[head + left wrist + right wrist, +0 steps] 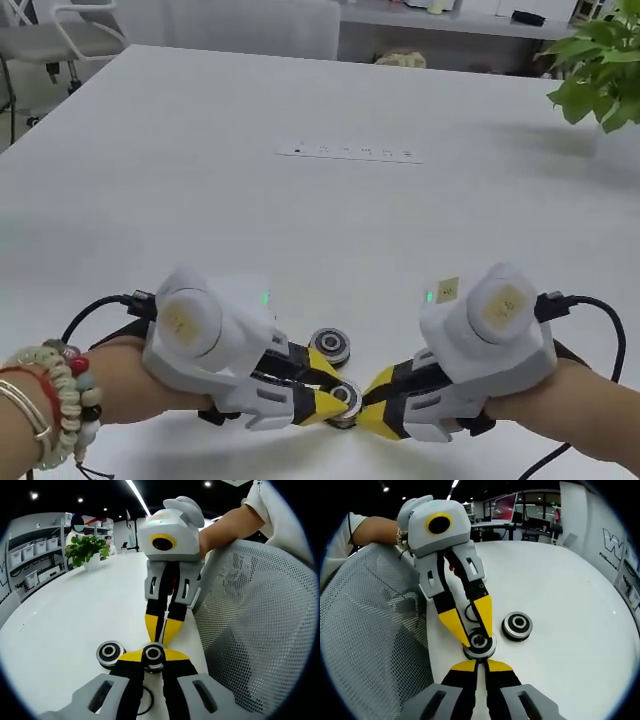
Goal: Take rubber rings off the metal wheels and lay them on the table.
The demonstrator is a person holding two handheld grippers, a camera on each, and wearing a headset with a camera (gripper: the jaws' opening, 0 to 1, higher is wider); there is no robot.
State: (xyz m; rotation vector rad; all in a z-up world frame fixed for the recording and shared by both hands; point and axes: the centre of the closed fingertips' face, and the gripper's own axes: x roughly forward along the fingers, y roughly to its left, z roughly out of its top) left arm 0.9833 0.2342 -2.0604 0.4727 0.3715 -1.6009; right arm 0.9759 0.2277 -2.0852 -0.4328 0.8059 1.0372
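Note:
A metal wheel (347, 397) with a black rubber ring sits near the table's front edge, held between the yellow jaws of my left gripper (335, 395). In the left gripper view the wheel (153, 655) is clamped at its sides. My right gripper (368, 400) faces it from the other side, its jaws pinched together on the ring at the wheel's (479, 642) near rim. A second wheel (330, 345) with its ring on lies just beyond. One loose black ring (470, 612) lies flat under the left gripper.
The white table (300, 220) stretches far ahead, with a flush socket strip (348, 152) at its middle. A green plant (600, 70) stands at the far right. A mesh chair back (250, 630) is close behind the table's front edge.

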